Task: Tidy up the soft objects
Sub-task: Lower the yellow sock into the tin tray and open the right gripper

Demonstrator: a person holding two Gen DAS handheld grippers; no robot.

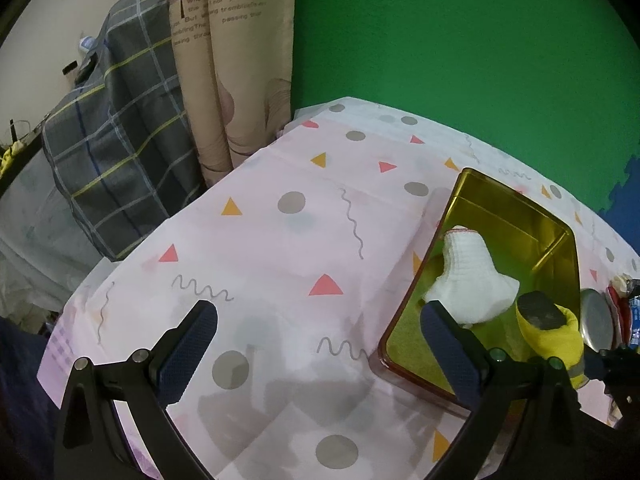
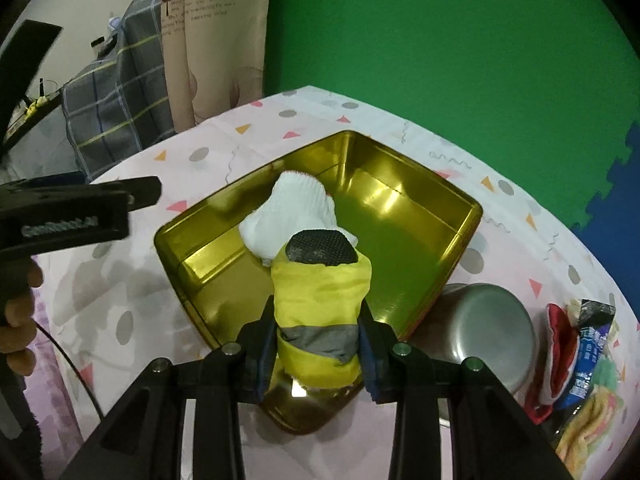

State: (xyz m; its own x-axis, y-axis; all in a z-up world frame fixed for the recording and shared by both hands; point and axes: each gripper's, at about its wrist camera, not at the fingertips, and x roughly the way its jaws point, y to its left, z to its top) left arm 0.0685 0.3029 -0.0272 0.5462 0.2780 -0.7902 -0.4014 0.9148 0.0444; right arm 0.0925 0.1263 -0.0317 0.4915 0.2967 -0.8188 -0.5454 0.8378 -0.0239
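A gold metal tin (image 1: 554, 224) (image 2: 404, 184) stands on the table. A white sock (image 1: 468, 276) (image 2: 296, 208) lies inside it. My right gripper (image 2: 318, 340) is shut on a yellow sock with a grey band and dark sole (image 2: 320, 292) and holds it over the tin's near part; the sock also shows in the left wrist view (image 1: 556, 332). My left gripper (image 1: 320, 336) is open and empty above the tablecloth, its right finger (image 1: 452, 352) over the tin's near left edge.
A pink patterned tablecloth (image 1: 280, 240) covers the table. A steel cup (image 2: 484, 332) lies right of the tin, next to a red cloth (image 2: 558, 340) and snack packets (image 2: 592, 344). A checked cloth (image 1: 120, 132) and curtain (image 1: 224, 60) hang at the left, with a green wall (image 1: 460, 40) behind.
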